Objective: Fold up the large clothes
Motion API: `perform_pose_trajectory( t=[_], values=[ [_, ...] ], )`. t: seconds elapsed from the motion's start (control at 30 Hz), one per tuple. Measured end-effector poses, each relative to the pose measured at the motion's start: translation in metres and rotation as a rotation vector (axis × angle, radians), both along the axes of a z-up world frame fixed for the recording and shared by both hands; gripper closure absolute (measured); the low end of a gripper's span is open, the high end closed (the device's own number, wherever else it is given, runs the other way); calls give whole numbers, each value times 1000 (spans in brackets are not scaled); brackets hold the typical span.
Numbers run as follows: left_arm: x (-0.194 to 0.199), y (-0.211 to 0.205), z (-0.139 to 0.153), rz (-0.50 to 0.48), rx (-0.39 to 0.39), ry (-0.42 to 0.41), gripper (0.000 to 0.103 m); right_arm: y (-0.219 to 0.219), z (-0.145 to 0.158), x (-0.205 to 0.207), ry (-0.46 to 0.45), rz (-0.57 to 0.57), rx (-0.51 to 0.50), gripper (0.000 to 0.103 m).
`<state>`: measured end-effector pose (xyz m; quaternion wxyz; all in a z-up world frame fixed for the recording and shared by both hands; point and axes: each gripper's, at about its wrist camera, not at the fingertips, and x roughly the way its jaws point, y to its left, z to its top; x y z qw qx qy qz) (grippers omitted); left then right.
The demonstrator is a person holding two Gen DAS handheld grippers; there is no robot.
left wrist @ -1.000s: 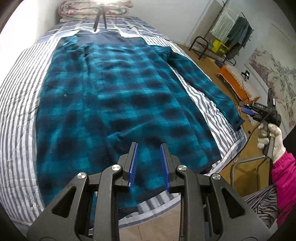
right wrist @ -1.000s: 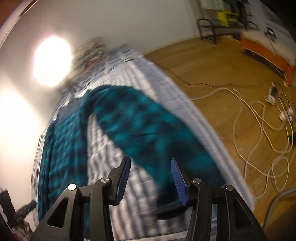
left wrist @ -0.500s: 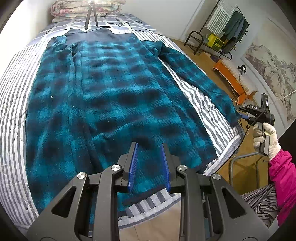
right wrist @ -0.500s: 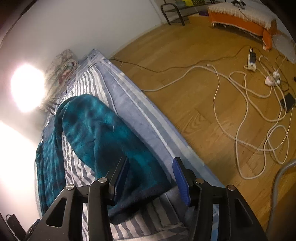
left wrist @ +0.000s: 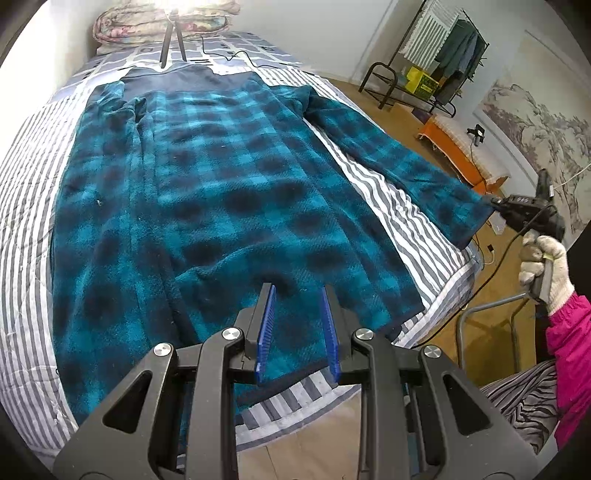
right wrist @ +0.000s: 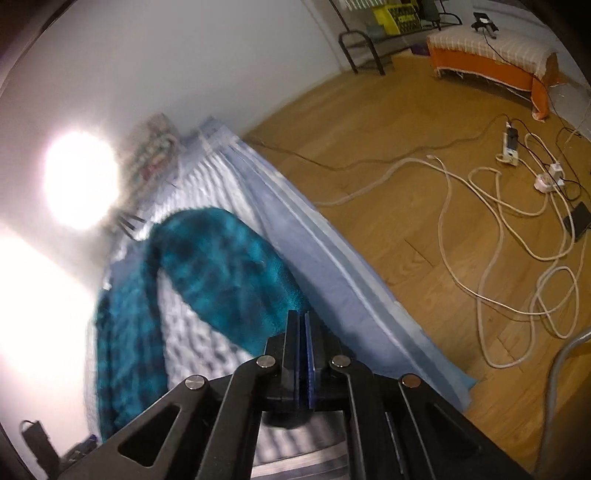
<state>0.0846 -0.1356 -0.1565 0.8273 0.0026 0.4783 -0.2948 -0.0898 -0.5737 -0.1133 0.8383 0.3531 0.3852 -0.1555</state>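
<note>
A large teal-and-black plaid fleece garment [left wrist: 221,199] lies spread flat on the striped bed [left wrist: 26,206], collar at the far end. My left gripper [left wrist: 297,291] hovers over the near hem, open, with nothing between its blue pads. The garment's right sleeve [left wrist: 406,166] stretches off the bed's right side. There my right gripper [left wrist: 493,202], held by a gloved hand [left wrist: 546,262], is shut on the cuff and holds it off the bedding. In the right wrist view the jaws [right wrist: 303,321] are pressed together on the sleeve end [right wrist: 236,266].
A tripod [left wrist: 171,40] and a folded quilt [left wrist: 155,18] sit at the bed's head. White cables [right wrist: 498,229] sprawl over the wood floor on the right. An orange bench [right wrist: 491,55], a clothes rack [left wrist: 436,55] and a grey metal frame [left wrist: 484,317] stand beyond.
My right gripper's jaws went from wide apart over the sleeve end to shut on the cuff, and the sleeve now hangs lifted. The left gripper has stayed over the hem.
</note>
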Motion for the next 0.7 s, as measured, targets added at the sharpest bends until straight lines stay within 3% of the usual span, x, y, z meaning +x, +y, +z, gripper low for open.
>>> perform_pose_trajectory(
  t=[0.2, 0.47, 0.6, 0.7],
  values=[
    [-1, 0, 0, 1, -1, 0, 79, 42, 38, 11, -108, 99, -7, 103],
    [2, 9, 2, 43, -22, 9, 79, 136, 61, 43, -194, 341, 44, 103],
    [8, 20, 2, 82, -45, 26, 79, 188, 52, 58, -179, 492, 63, 103],
    [11, 26, 1, 105, -68, 41, 79, 230, 31, 70, -114, 616, 68, 103]
  ],
)
